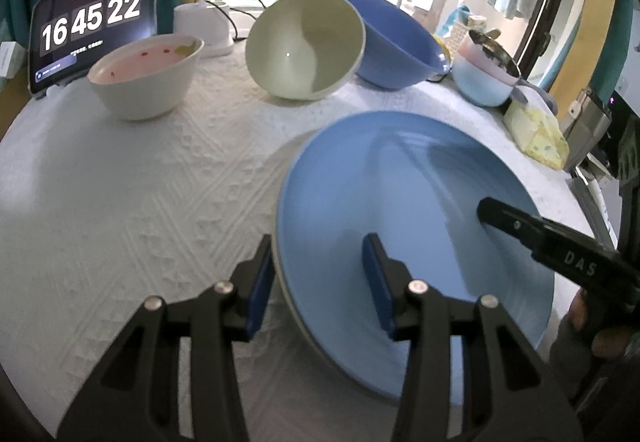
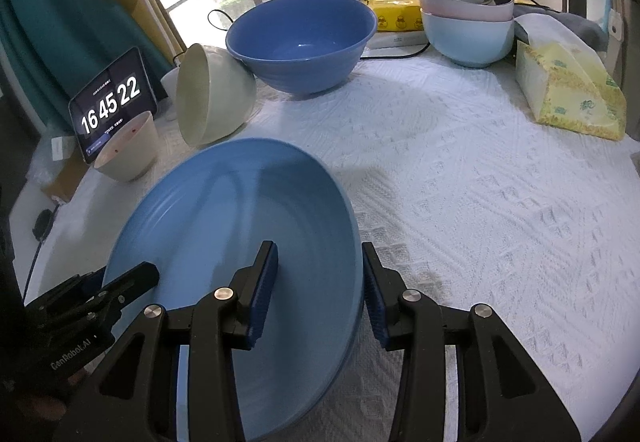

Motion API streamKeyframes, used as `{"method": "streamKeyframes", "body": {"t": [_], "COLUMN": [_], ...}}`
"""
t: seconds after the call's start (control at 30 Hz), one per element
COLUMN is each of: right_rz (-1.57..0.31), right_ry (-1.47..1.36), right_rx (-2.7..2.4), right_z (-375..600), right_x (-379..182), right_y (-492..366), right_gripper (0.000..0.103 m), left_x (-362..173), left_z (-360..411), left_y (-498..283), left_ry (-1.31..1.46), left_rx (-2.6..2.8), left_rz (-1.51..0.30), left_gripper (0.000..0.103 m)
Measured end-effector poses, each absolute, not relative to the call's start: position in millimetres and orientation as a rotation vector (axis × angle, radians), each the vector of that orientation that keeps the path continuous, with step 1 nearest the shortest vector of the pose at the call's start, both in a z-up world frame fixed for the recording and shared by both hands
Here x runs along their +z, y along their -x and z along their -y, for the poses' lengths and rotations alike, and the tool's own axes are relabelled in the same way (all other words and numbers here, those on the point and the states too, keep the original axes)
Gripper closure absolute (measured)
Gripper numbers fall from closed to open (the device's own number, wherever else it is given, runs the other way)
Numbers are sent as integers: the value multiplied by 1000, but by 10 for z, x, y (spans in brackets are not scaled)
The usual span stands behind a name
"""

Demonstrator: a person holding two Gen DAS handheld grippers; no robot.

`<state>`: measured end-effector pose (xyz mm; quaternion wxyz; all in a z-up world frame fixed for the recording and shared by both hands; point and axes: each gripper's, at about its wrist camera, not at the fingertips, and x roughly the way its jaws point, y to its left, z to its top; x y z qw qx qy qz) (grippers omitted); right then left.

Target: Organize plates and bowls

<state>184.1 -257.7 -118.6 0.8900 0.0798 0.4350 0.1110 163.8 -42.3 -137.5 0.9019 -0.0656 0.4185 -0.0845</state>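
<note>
A light blue plate (image 1: 416,210) (image 2: 240,218) lies on the white tablecloth between both grippers. My left gripper (image 1: 320,286) is open and straddles the plate's left rim, one pad outside and one over the plate. My right gripper (image 2: 320,290) is open and straddles the plate's right rim in the same way. Behind stand a dark blue bowl (image 2: 300,38) (image 1: 396,42), a pale green bowl (image 1: 306,44) (image 2: 212,94) tipped on its side against it, and a white bowl with a pink inside (image 1: 146,76) (image 2: 128,150).
A stack of a steel, a pink and a light blue bowl (image 2: 468,14) (image 1: 484,70) stands at the back right. A yellow tissue pack (image 2: 572,90) (image 1: 536,130) lies at the right edge. A tablet clock (image 1: 92,22) (image 2: 112,102) leans at the back left, with cables behind.
</note>
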Motion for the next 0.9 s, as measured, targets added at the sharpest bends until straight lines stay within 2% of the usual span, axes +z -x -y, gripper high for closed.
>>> {"method": "streamKeyframes", "body": {"t": [0.9], "right_rz": [-890], "right_ry": [-103], "right_rx": [258], "right_z": [2129], "right_x": [-1043], "right_y": [-1799], "right_gripper": [63], "left_x": [-1298], "left_z": [-50], "left_y": [-1503], "left_ry": [192], "left_rx": [-118], "left_rz": [-864], "left_gripper": [62]}}
